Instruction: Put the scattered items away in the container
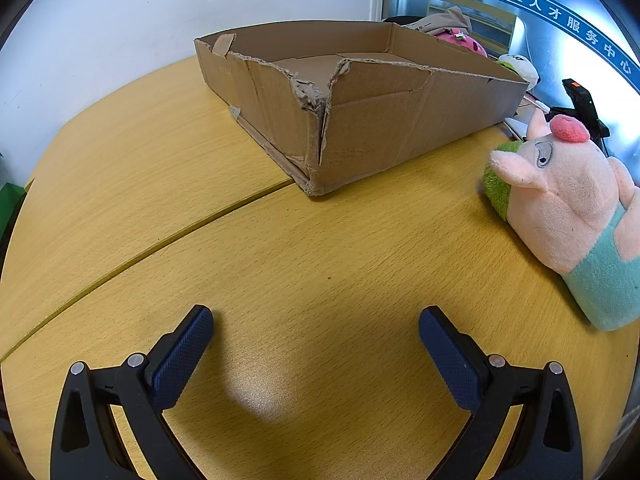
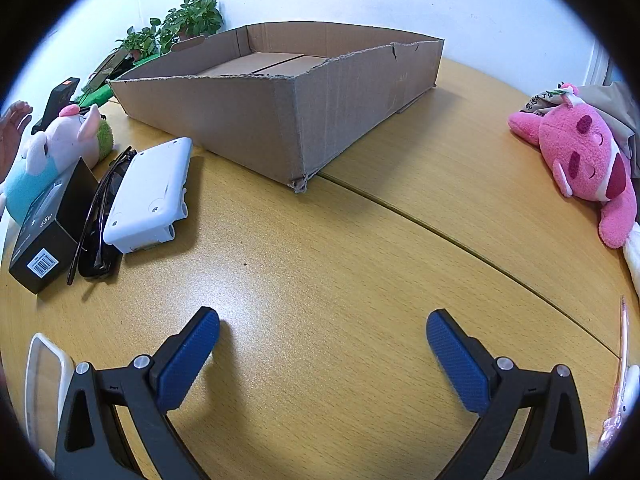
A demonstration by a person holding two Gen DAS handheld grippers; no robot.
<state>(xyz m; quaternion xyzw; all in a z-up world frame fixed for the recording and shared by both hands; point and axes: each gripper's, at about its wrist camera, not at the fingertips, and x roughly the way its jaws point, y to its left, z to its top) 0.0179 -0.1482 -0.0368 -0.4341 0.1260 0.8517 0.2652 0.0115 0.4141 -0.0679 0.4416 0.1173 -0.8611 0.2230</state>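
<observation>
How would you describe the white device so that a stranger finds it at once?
Start at the cardboard box on the wooden table. To its left lies a row of items; the white plastic device lies nearest the box, beside black sunglasses. It alone is flat, white and round-cornered.

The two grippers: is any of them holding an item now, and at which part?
Nothing is held. The left gripper and the right gripper both stand open over the bare wooden table, with only tabletop between their fingers.

Both the left gripper [image 1: 316, 316] and right gripper [image 2: 323, 318] have black triangular-cutout arms, silver rivets, and textured blue pads [image 1: 182, 360] at five and seven o'clock.
</observation>
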